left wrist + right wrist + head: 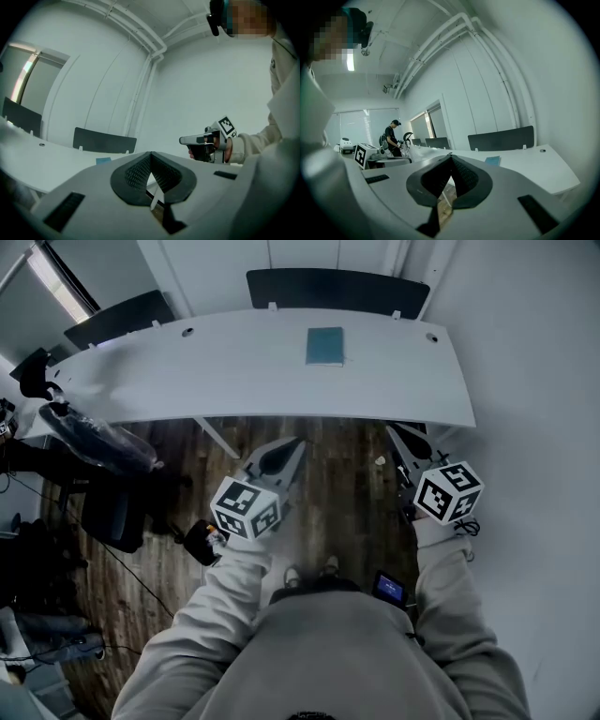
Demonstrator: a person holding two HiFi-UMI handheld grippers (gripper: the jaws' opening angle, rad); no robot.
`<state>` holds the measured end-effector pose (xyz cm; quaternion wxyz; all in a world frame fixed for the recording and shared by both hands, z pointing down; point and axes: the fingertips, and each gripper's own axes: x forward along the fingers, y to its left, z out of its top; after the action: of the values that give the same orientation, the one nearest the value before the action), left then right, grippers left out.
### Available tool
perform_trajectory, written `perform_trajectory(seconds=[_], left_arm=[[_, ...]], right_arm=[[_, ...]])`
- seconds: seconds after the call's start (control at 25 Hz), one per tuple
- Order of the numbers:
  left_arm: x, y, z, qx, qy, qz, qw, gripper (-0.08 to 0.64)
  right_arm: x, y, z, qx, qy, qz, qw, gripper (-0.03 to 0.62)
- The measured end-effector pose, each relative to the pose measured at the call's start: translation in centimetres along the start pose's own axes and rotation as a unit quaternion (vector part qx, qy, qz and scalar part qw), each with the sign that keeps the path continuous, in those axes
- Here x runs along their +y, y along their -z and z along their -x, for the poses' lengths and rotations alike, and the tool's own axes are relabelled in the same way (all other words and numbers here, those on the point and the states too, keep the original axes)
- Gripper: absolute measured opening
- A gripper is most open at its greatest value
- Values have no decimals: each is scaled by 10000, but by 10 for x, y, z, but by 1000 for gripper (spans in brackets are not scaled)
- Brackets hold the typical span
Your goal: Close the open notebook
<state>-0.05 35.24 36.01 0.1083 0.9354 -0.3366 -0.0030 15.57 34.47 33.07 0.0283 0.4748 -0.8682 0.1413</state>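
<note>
Head view: notebook [324, 346] is lying flat on the desk [234, 371], upper centre, cover looking closed. Left gripper [299, 441] and right gripper [390, 428] are hovering mid-frame over the floor [337, 484], well apart from it.
Left gripper view: jaws are meeting at the tips, nothing between them; notebook is showing small, centre left.
Right gripper view: jaws are sitting pressed together, empty; notebook is sitting centre right.

— What carries the things here?
— A long white surface [234, 371] with a curved front edge, standing on a dark wood floor [328, 493].
— And what lies on it?
— One teal notebook [324, 346], flat, cover up, right of the middle and nearer the far edge. Two small round holes [187, 332] flank it, well apart.
</note>
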Motion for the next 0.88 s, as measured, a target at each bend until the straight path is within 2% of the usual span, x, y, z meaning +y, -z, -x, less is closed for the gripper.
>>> perform_trajectory(seconds=[0.28, 0.52, 0.6, 0.72, 0.88], left_arm=[[0, 4, -23, 113, 27, -231, 9997, 0], [-10, -7, -73, 48, 136, -308, 9994, 0], [-20, -7, -89, 71, 246, -378, 9990, 0], [-38, 0, -110, 278, 410, -696, 9963, 0], [-38, -14, -116, 288, 613, -826, 9943, 0]], right_arm=[[-17, 3, -7, -71, -182, 4, 9998, 18], [-74, -5, 21, -110, 31, -62, 9999, 18], [-93, -5, 33, -175, 53, -244, 9995, 18], [-119, -9, 47, -466, 26, -792, 9958, 18], [-130, -17, 49, -491, 102, -605, 9969, 18]])
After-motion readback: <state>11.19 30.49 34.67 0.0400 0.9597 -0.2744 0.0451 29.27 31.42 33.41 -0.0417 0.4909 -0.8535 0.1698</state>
